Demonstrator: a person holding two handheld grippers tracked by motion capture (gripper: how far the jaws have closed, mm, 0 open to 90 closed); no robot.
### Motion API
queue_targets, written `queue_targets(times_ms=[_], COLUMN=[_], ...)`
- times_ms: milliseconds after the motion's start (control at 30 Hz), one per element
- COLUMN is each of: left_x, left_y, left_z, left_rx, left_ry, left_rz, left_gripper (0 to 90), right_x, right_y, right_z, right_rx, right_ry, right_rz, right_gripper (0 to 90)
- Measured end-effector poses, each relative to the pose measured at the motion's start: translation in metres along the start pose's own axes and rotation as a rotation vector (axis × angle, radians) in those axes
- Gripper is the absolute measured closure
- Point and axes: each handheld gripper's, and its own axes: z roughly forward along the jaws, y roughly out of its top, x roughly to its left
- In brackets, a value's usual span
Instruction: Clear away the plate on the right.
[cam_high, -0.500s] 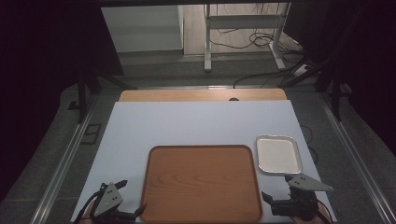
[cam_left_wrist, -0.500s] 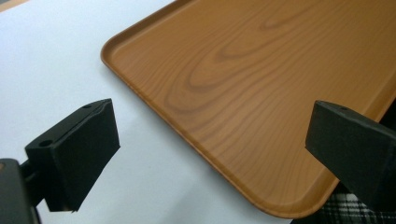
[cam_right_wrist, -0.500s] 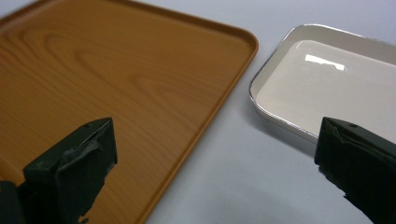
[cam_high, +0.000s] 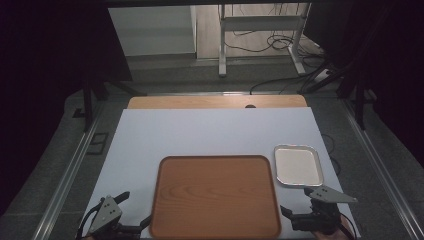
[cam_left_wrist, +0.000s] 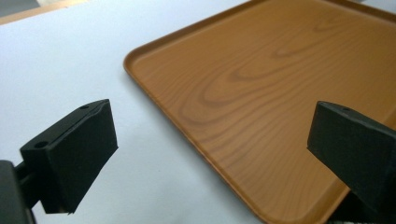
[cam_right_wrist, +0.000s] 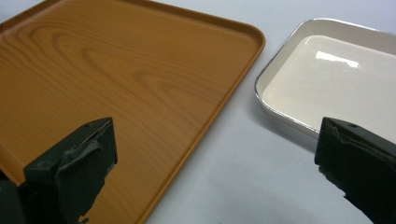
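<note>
1. Almost nothing has changed in the last half second. In the high view the left gripper (cam_high: 131, 221) and the right gripper (cam_high: 295, 216) sit at the near edge of the table (cam_high: 215, 132), at the same places as in the earlier frame.
2. The brown tray (cam_high: 215, 196) lies flat in the middle of the near half of the table. The white tray (cam_high: 298, 165) lies just beside its far right corner, apart from it by a narrow strip of table. Neither of them has shifted from the earlier frame.
3. Left gripper: its jaws stand wide apart with nothing between them. In the left gripper view one jaw is over the table and the other over the near part of the brown tray (cam_left_wrist: 280, 93); I see no contact with its rim.
4. Right gripper: its jaws are also wide apart and empty. In the right gripper view one jaw is before the brown tray (cam_right_wrist: 116, 70), the other before the near edge of the white tray (cam_right_wrist: 327, 79).
5. What this means, as I judge it: the work is at its start. Both tools are ready, each beside one side of the brown tray, and no grip is made yet.
</note>
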Motion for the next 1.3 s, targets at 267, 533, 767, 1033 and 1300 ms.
queue_targets(times_ms=[267,533,767,1033,1300], left_x=[0.002,0.002,0.001,0.000,0.000], left_y=[0.000,0.000,0.000,0.001,0.001], left_z=[0.000,0.001,0.001,0.002,0.002], left_rx=[-0.001,0.007,0.010,0.019,0.021], left_ry=[-0.001,0.002,0.005,0.005,0.002], left_rz=[-0.015,-0.017,-0.012,0.003,0.007], left_gripper=[1.7,1.8,1.9,2.4,2.4], right_x=[-0.001,-0.002,-0.005,-0.012,-0.017], right_y=[0.001,0.002,0.003,0.006,0.007], right_z=[0.000,0.001,0.002,0.006,0.010], right_rx=[0.001,-0.001,-0.006,-0.017,-0.019], right_ry=[-0.006,-0.021,-0.024,-0.026,-0.034], right_rz=[0.000,-0.019,-0.008,0.004,0.011], right_gripper=[0.0,0.0,0.0,0.0,0.0])
